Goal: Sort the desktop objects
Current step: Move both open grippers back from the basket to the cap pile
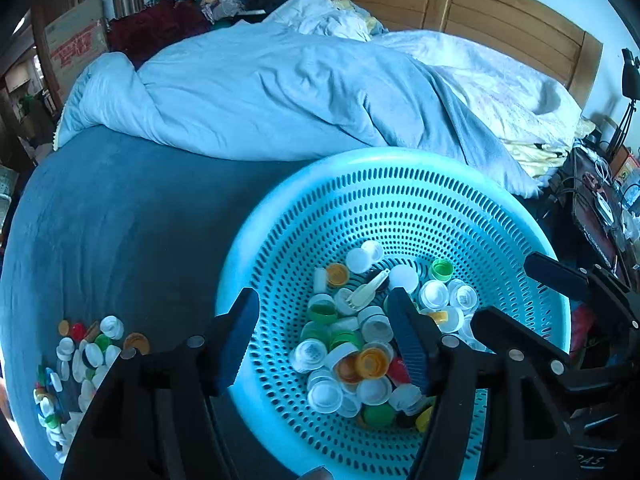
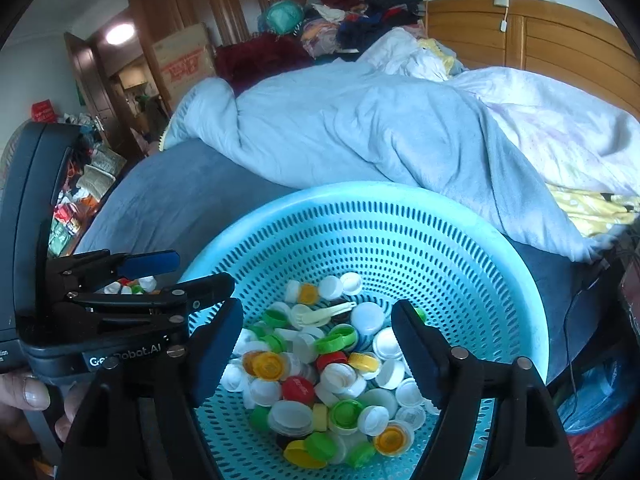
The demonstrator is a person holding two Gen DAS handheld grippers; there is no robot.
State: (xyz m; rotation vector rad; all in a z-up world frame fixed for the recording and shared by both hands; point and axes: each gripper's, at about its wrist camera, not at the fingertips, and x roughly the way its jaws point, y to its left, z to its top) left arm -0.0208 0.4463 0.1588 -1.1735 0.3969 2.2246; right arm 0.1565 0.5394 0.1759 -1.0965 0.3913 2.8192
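Observation:
A light-blue perforated basket (image 1: 304, 184) (image 2: 400, 200) sits on the blue bedsheet and holds several loose bottle caps (image 1: 352, 352) (image 2: 320, 372) in white, green, orange, yellow and red, plus a small cream plastic spoon (image 1: 366, 290) (image 2: 320, 314). My left gripper (image 1: 326, 334) is open and empty over the basket's left rim. My right gripper (image 2: 318, 350) is open and empty above the caps; it also shows in the left wrist view (image 1: 516, 292). A second pile of caps (image 1: 80, 364) lies on the sheet to the basket's left.
A rumpled pale-blue duvet (image 1: 280, 92) (image 2: 360, 132) lies behind the basket. A wooden headboard (image 1: 500, 12) stands at the back right. Clothes and a cardboard box (image 1: 74, 50) are piled at the back left. A cluttered dark table (image 1: 600, 200) stands at the right.

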